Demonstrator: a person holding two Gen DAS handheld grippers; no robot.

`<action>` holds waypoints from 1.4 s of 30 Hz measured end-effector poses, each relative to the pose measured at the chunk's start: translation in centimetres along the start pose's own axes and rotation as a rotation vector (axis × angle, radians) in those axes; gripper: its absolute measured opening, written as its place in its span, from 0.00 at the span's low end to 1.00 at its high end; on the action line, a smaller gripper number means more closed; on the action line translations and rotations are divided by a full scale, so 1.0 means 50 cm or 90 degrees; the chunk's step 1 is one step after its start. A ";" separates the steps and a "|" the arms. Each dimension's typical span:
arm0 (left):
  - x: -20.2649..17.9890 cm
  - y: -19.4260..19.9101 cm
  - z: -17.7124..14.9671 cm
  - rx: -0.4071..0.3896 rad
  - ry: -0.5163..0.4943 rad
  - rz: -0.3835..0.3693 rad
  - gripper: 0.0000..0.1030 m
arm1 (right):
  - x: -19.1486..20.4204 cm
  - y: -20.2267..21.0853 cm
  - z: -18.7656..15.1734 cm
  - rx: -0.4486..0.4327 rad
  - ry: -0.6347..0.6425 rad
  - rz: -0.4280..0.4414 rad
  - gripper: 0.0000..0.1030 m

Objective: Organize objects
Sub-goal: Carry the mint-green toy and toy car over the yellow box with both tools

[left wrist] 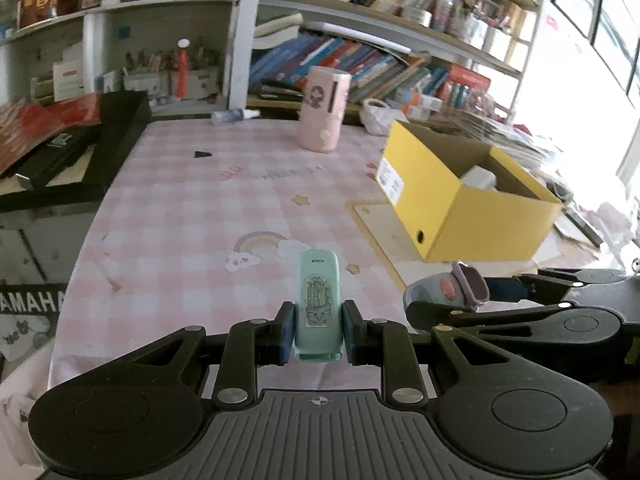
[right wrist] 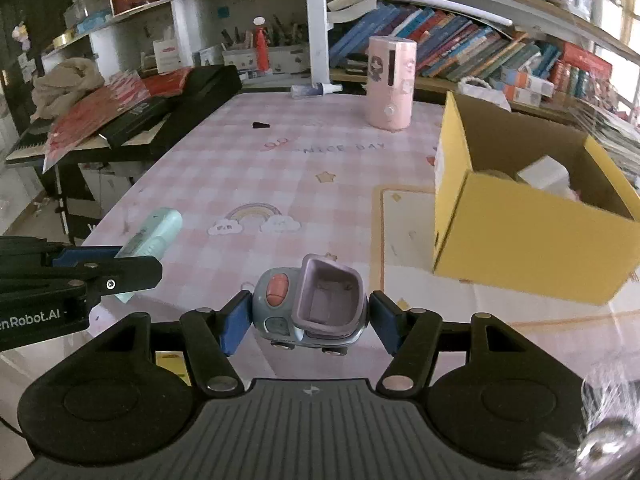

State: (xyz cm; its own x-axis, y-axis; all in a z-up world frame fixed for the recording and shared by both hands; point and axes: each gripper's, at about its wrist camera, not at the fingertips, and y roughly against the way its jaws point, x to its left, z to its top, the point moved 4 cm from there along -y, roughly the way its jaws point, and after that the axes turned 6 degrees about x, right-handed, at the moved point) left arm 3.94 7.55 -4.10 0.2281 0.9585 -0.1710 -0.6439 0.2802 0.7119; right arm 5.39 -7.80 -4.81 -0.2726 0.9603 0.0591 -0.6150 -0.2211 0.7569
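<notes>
With the left gripper (left wrist: 318, 330) clamping a mint case (left wrist: 319, 304) and the right gripper (right wrist: 307, 322) a toy car (right wrist: 310, 308), both remain outside the yellow box (right wrist: 532, 236) by the table's right edge.

The desk cloth (right wrist: 280, 168) read "NICE DAY". The left claw (right wrist: 120, 258) bore "nRobot.AI", cut off. A banner (left wrist: 30, 302) beside the desk seemingly read "AMAHA".

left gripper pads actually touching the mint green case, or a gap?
Touching. In the left wrist view both blue pads of the left gripper press flush against the sides of the mint green case, no gap visible on either side.
</notes>
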 end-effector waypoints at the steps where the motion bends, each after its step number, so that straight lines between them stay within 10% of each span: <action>1: -0.004 0.003 -0.003 0.001 -0.004 -0.003 0.22 | -0.001 0.006 -0.007 -0.002 -0.004 -0.002 0.59; 42: -0.226 -0.081 0.061 -0.002 -0.150 -0.150 0.22 | -0.222 0.113 -0.069 -0.029 -0.160 -0.151 0.59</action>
State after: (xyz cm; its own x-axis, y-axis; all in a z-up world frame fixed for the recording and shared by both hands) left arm 6.20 -4.56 -2.99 0.5337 0.8288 -0.1678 -0.5552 0.4931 0.6698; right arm 2.40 -20.29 -3.42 0.0694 0.9964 0.0478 -0.6733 0.0114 0.7393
